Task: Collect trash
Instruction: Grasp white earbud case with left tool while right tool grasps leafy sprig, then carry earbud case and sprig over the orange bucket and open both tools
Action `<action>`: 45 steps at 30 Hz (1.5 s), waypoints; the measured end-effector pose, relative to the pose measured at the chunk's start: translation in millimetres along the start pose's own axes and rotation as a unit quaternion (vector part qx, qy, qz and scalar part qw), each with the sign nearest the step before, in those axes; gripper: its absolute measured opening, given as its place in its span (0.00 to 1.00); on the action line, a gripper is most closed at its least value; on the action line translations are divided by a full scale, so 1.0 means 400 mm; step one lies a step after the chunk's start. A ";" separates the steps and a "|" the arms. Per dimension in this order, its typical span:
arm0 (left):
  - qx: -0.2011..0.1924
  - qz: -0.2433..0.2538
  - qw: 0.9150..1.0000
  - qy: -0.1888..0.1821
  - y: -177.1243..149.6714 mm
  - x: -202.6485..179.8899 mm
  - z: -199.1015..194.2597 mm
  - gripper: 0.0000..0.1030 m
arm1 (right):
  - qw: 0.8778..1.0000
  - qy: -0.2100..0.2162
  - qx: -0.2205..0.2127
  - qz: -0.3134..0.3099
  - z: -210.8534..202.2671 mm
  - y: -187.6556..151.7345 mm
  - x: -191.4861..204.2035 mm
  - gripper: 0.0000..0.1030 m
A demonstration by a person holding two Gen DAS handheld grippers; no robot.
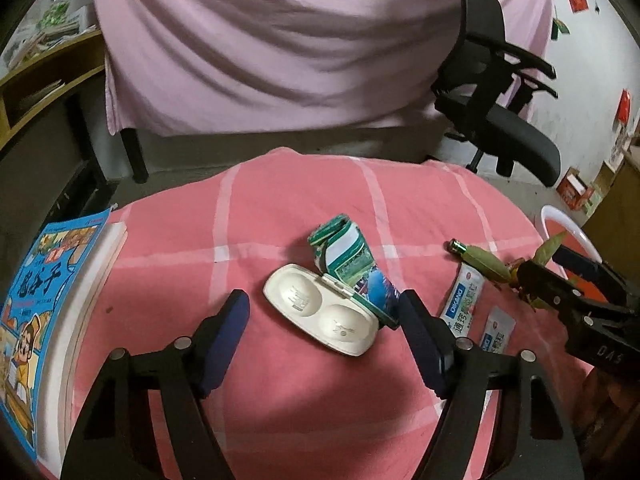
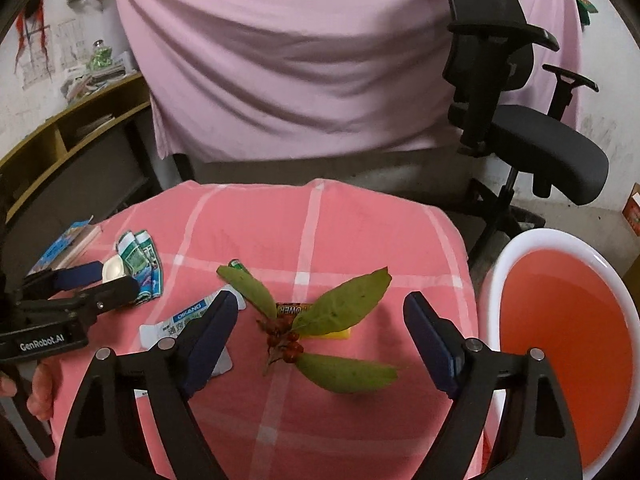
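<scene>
On the pink checked cloth (image 1: 280, 208) lie an open white case (image 1: 320, 314) and a crumpled green-blue carton (image 1: 352, 268) leaning on it. My left gripper (image 1: 324, 320) is open, its fingers either side of the case. My right gripper (image 2: 320, 316) is open around a leafy twig with red berries (image 2: 320, 320), which lies over a yellow battery (image 2: 340, 334). White DIKANG sachets (image 2: 188, 320) lie left of the twig. A green battery (image 1: 460, 247) lies near the sachets (image 1: 464, 300).
A white basin with a red inside (image 2: 568, 344) stands right of the table. A blue children's book (image 1: 48, 288) lies at the left edge. A black office chair (image 2: 520, 120) and a pink hanging sheet (image 2: 300, 60) stand behind.
</scene>
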State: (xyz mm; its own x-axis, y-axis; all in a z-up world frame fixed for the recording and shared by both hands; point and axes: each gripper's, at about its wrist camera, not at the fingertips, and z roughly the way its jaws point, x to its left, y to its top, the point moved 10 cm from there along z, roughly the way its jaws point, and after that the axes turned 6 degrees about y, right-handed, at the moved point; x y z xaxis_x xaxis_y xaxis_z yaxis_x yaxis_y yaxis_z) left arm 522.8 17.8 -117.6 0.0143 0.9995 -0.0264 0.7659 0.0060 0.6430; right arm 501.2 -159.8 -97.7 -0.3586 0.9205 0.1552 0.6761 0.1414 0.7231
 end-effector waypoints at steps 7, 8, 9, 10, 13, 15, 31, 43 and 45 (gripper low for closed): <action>0.000 -0.004 1.000 0.001 -0.006 0.004 0.005 0.52 | 1.000 0.005 0.012 -0.004 0.009 -0.006 0.005 0.80; -0.001 -0.008 1.000 -0.001 -0.006 0.006 0.002 0.50 | 1.000 0.006 0.015 -0.004 0.012 -0.007 0.007 0.78; -0.002 -0.013 1.000 -0.003 -0.006 0.010 0.001 0.48 | 1.000 0.006 0.019 -0.004 0.014 -0.010 0.007 0.78; -0.002 -0.017 1.000 -0.005 -0.005 0.009 -0.001 0.48 | 1.000 0.006 0.022 -0.003 0.016 -0.012 0.007 0.78; -0.004 -0.025 1.000 -0.012 -0.003 0.012 -0.006 0.48 | 0.999 0.004 0.035 0.001 0.028 -0.020 0.003 0.77; -0.005 -0.027 1.000 -0.013 -0.002 0.011 -0.010 0.48 | 0.999 0.005 0.044 0.003 0.034 -0.025 0.002 0.68; -0.087 -0.092 0.991 -0.047 0.042 0.038 -0.102 0.47 | 0.999 0.022 0.036 -0.003 0.023 -0.025 0.010 0.33; -0.131 -0.112 0.983 -0.066 0.081 0.034 -0.149 0.47 | 1.000 0.020 -0.007 0.003 -0.014 -0.002 0.005 0.29; -0.139 -0.113 0.981 -0.069 0.083 0.029 -0.155 0.47 | 1.000 0.021 -0.019 0.005 -0.024 0.003 0.006 0.29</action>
State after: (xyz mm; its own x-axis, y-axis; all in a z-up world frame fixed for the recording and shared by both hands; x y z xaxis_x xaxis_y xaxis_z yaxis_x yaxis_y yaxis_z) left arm 508.4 31.3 -49.2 -0.0339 0.9585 -0.2831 0.5542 0.2537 0.7927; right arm 495.0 -161.1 -90.0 -0.3799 0.9054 0.1897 0.6554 0.1187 0.7459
